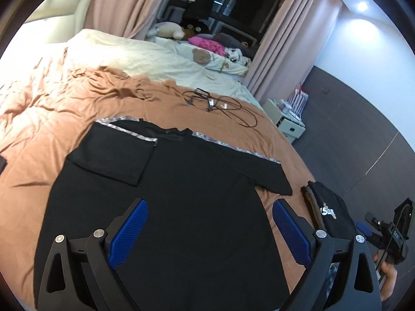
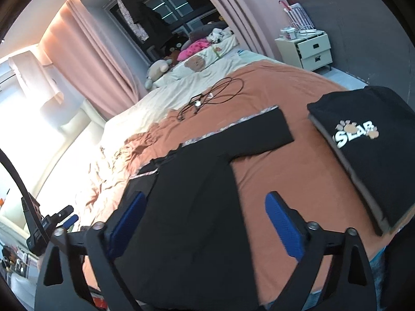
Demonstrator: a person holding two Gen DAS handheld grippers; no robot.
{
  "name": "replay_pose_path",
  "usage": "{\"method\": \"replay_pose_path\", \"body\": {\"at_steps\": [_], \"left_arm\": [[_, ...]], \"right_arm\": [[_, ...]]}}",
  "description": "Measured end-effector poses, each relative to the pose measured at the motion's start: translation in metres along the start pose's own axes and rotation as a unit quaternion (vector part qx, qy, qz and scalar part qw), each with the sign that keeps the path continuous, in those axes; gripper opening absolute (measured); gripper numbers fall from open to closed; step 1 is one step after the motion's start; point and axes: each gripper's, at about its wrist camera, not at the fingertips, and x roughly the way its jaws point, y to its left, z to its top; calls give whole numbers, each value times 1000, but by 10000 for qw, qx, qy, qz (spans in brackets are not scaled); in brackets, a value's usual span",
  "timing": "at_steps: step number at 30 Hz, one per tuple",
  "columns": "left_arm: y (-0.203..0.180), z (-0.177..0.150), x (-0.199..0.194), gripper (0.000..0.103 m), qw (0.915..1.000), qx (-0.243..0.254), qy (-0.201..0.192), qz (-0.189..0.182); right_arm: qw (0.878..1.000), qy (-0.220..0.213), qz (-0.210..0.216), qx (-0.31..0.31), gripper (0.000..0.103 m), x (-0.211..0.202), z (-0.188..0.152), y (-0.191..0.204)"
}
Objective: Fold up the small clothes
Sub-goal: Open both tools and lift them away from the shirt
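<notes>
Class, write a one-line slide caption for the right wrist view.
Open right gripper hovers over a black shirt with one sleeve still unfolded.

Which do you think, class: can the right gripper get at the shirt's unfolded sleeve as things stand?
Probably yes. The right gripper hovers open, and the sleeve lies flat on the bedspread ahead with nothing over it; the folded stack lies apart.

Black T-shirt (image 1: 186, 197) with patterned silver shoulder trim lies flat before you on the orange bedspread | its left sleeve is folded inward over the chest, right sleeve spread outward | folded black garment (image 2: 368, 150) printed "SLAR" tops a small stack just right of it, apart from the sleeve
</notes>
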Motion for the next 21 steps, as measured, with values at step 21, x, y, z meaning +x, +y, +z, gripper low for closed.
{"method": "replay_pose_path", "body": {"at_steps": [21], "left_arm": [[-34,16,142,80,9974,217,642,-232]], "right_arm": [[9960,427,-744,-263,67,122,84,-21]]}}
